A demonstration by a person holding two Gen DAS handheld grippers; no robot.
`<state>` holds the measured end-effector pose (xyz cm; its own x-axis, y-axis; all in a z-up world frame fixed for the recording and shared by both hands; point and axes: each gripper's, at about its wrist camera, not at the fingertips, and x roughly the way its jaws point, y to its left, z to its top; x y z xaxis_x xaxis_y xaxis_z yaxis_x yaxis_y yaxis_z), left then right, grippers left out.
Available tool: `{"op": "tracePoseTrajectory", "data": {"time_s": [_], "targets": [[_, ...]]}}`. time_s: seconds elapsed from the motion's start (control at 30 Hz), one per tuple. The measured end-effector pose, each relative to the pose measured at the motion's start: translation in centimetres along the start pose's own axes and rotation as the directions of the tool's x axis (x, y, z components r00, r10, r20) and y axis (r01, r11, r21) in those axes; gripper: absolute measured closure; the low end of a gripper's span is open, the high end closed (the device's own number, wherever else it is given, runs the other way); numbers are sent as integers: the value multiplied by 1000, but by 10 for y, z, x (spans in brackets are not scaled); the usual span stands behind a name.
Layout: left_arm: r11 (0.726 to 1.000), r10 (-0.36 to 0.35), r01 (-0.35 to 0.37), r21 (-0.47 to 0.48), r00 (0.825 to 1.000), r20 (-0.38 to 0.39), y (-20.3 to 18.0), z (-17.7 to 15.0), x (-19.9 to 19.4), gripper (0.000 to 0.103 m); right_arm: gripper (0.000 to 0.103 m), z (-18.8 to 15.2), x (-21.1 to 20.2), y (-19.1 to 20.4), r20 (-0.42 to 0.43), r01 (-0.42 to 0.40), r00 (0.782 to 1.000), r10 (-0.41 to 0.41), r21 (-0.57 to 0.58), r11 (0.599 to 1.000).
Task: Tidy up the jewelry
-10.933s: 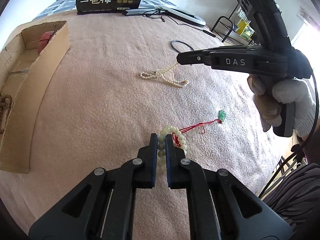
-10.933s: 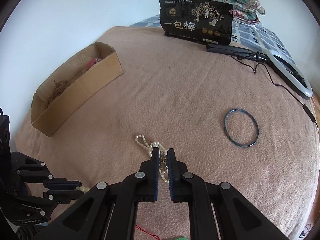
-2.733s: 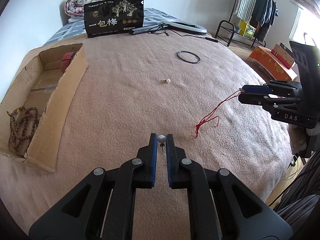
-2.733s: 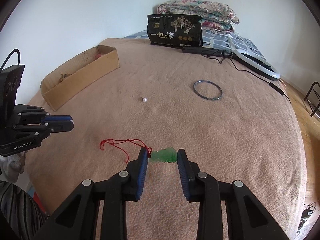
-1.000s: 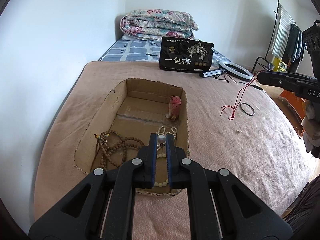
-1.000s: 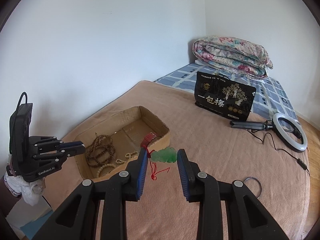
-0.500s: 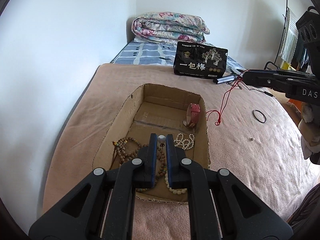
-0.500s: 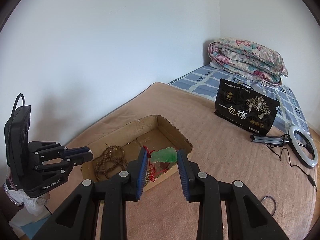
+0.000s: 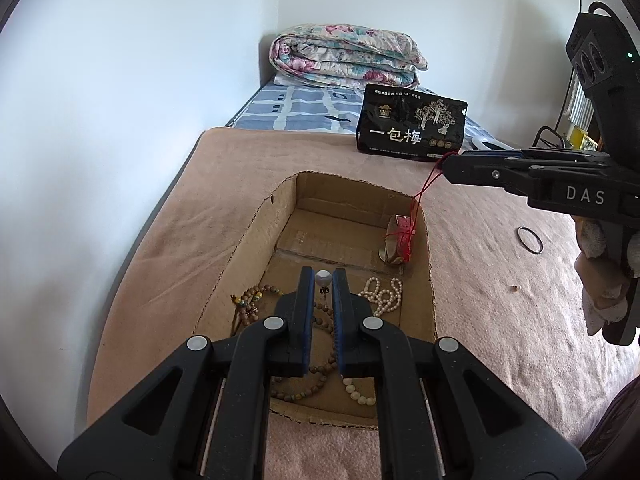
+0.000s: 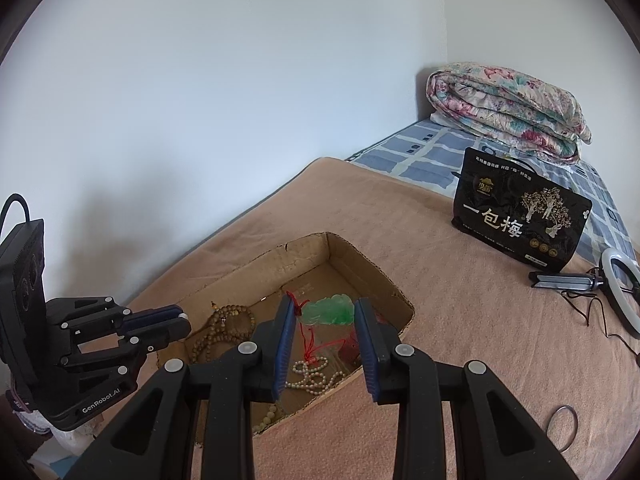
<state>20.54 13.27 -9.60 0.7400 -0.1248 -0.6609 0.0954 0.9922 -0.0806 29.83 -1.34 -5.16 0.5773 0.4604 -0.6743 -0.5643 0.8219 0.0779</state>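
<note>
My left gripper (image 9: 323, 280) is shut on a pearl stud earring (image 9: 323, 278) and holds it above the near half of the cardboard box (image 9: 248, 240). My right gripper (image 10: 326, 312) is shut on a green jade pendant (image 10: 328, 312); its red cord (image 9: 416, 216) hangs down into the box over the far right corner. In the box lie a brown bead string (image 9: 256, 300), a pearl necklace (image 9: 382, 294), a pale bead bracelet (image 9: 358, 394) and a pink watch (image 9: 398, 240).
The box sits on a pink blanket (image 9: 500, 280) near the wall. A dark bangle (image 9: 530, 240) and a small pearl (image 9: 514, 289) lie on the blanket to the right. A black snack bag (image 9: 412, 128), a folded quilt (image 9: 344, 56) and a ring light (image 10: 622, 292) are further back.
Both grippers have come closer over the box. The pendant's red cord now dangles inside the box by the watch. Both still hold their items.
</note>
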Motion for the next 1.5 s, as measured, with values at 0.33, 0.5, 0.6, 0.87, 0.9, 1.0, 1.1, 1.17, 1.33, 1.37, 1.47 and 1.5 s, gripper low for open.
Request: {"op": "tracePoseTrajectory", "data": {"time_s": [0.33, 0.5, 0.6, 0.87, 0.9, 1.0, 1.1, 1.17, 1.33, 1.37, 1.47, 1.5], "targets": [[1000, 3, -3, -3, 1000, 1, 4, 0, 1, 96, 73, 4, 17, 3, -11, -14, 1000, 14, 2, 1000], [1000, -8, 8, -4, 1000, 18, 6, 0, -1, 96, 66, 4, 21, 4, -15, -6, 1000, 7, 3, 1000], [1000, -4, 4, -3, 1000, 24, 6, 1, -2, 81, 36, 4, 19, 3, 1, 4, 1000, -4, 22, 1000], [1000, 26, -26, -7, 998, 48, 6, -1, -5, 41, 6, 5, 12, 3, 41, 43, 998, -44, 30, 999], [1000, 26, -25, -8, 999, 48, 7, -2, -5, 41, 3, 5, 12, 4, 42, 45, 998, -46, 32, 998], [1000, 28, -27, -15, 998, 48, 6, -2, -5, 41, 2, 4, 10, 3, 49, 39, 998, -41, 41, 998], [999, 31, -30, -14, 998, 48, 6, -1, -6, 41, 1, 4, 9, 3, 46, 44, 998, -46, 44, 998], [1000, 28, -27, -14, 998, 47, 7, -1, -5, 41, 0, 3, 8, 3, 45, 50, 998, -52, 44, 998], [999, 29, -28, -17, 998, 51, 6, -1, -8, 41, 0, 2, 2, 4, 48, 64, 997, -66, 42, 997], [999, 28, -27, -20, 998, 52, 6, -2, -9, 41, 0, 2, 1, 4, 49, 69, 996, -71, 41, 997], [999, 27, -26, -26, 998, 56, 4, -2, -12, 41, 0, 2, -4, 4, 50, 80, 995, -82, 39, 996], [999, 27, -26, -27, 998, 57, 3, -2, -13, 41, 0, 1, -6, 3, 50, 83, 995, -85, 41, 996]]}}
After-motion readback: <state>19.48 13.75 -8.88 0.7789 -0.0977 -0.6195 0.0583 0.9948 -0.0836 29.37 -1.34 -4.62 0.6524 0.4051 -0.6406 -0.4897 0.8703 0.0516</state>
